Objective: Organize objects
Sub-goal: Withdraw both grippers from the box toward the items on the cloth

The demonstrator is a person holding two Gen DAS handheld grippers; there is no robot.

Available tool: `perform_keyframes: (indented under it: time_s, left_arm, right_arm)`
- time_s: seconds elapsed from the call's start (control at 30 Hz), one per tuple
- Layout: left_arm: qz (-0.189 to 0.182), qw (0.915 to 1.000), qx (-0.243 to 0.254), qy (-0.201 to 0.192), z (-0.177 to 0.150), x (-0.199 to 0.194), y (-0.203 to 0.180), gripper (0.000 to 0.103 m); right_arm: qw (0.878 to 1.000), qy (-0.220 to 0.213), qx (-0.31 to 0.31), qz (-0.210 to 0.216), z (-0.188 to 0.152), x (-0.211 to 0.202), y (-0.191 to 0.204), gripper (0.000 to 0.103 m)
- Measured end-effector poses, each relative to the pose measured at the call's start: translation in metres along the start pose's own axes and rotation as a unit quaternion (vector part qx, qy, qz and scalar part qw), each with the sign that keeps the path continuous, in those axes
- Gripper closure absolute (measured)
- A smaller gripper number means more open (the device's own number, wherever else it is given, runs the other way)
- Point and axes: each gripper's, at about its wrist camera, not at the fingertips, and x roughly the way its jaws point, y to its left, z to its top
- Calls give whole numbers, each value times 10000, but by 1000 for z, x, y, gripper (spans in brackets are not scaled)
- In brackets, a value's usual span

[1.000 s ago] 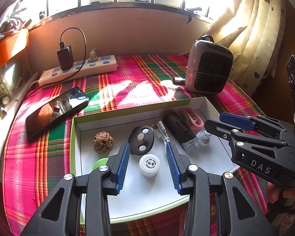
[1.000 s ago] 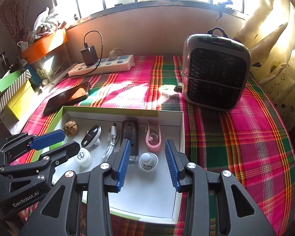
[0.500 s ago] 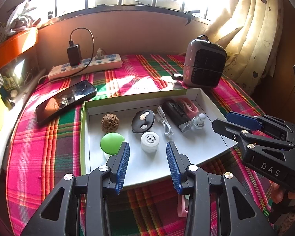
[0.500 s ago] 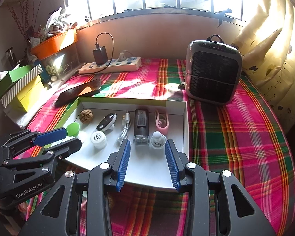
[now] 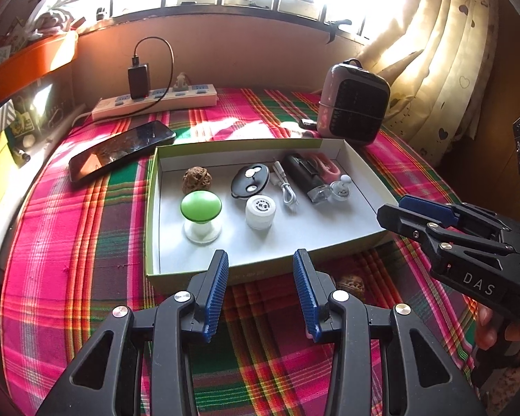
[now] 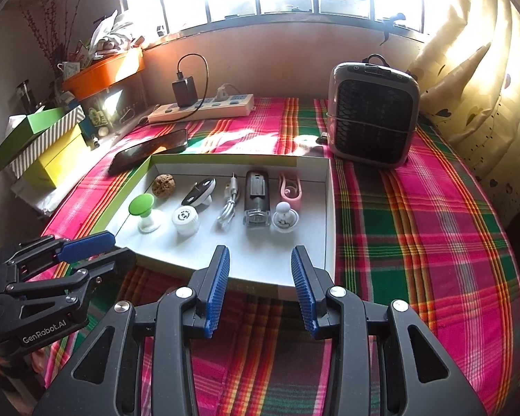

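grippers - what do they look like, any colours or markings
Both are black plastic with silver screw heads and two fingers faced with ribbed blue pads. The left gripper shows "GenRobot.AI" in white in the right wrist view; the right gripper shows "DAS" in the left wrist view.

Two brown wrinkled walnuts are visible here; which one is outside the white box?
The brown wrinkled walnut on the plaid tablecloth, just before the white box's near wall; the other walnut sits inside, far-left.

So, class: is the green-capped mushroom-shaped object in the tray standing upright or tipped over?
Upright. The green-capped object stands on its white base on the tray floor, cap on top, in both wrist views.
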Motion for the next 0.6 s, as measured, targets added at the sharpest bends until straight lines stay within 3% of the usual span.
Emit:
perform_keyframes:
  time_s: [0.47, 0.6]
  left_arm:
    - [-538, 9976, 287, 319, -20, 4, -24, 64]
    - [-502, 9971, 350, 449, -25, 11, -29, 64]
  right_arm:
    - [10000, 47, 85, 18, -19, -8, -6, 64]
    - [9999, 71, 98, 40, -23, -9, -8, 64]
